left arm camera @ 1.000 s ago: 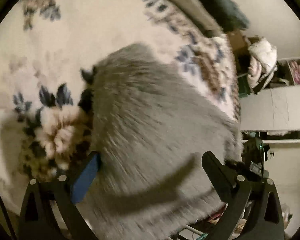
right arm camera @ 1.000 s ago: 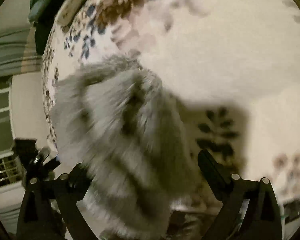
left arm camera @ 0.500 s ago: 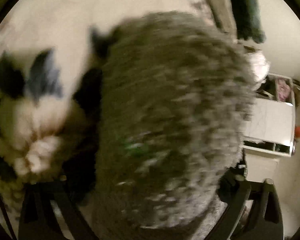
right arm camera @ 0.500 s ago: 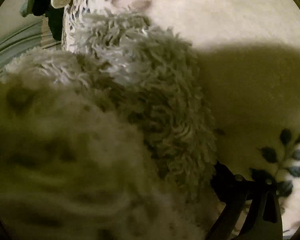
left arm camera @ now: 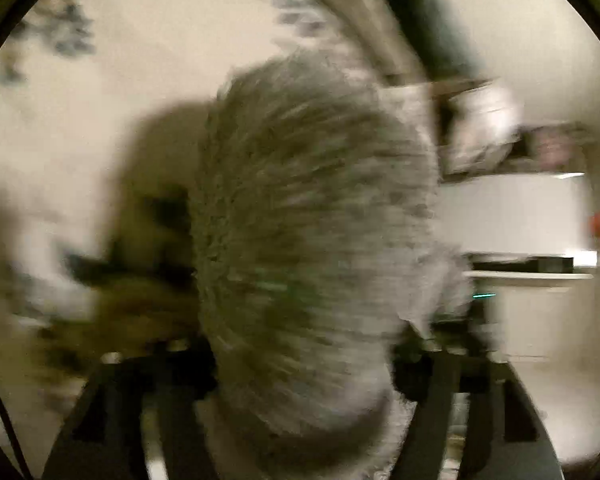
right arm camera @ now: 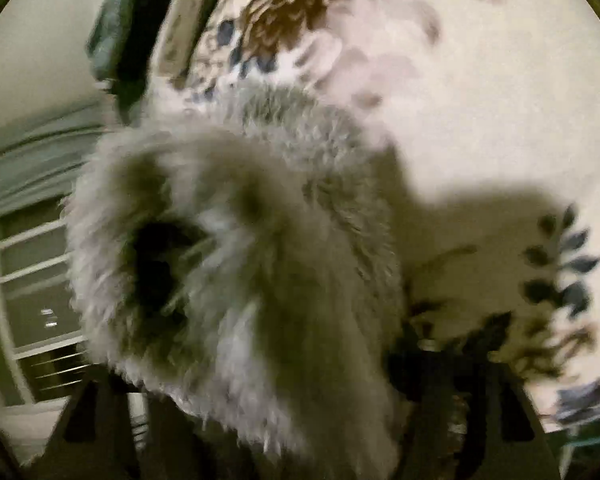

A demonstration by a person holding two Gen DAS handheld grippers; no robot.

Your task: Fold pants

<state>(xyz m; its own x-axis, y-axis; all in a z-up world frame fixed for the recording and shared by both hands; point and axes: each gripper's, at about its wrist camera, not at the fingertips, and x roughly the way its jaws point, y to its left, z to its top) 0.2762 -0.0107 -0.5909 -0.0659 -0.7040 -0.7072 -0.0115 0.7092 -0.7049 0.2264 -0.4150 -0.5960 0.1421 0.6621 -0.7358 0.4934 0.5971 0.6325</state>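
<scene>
The fluffy grey pants [left arm camera: 308, 248] fill the middle of the left wrist view, bunched between the black fingers of my left gripper [left arm camera: 304, 360] and lifted over the floral bed cover [left arm camera: 100, 92]. The view is blurred by motion. In the right wrist view the same grey pants [right arm camera: 260, 260] hang in a thick fold between the fingers of my right gripper [right arm camera: 268, 368]. Both grippers look shut on the fabric. The fingertips are hidden by the fleece.
The cream bed cover [right arm camera: 480, 100] has brown and blue flowers. White furniture [left arm camera: 520, 220] and a pile of clothes [left arm camera: 480, 128] stand past the bed edge at the right. A window with white bars [right arm camera: 28, 280] is at the left.
Both grippers have closed on the pants and raised them off the bed. The fabric now bunches close to both cameras, and both views swing.
</scene>
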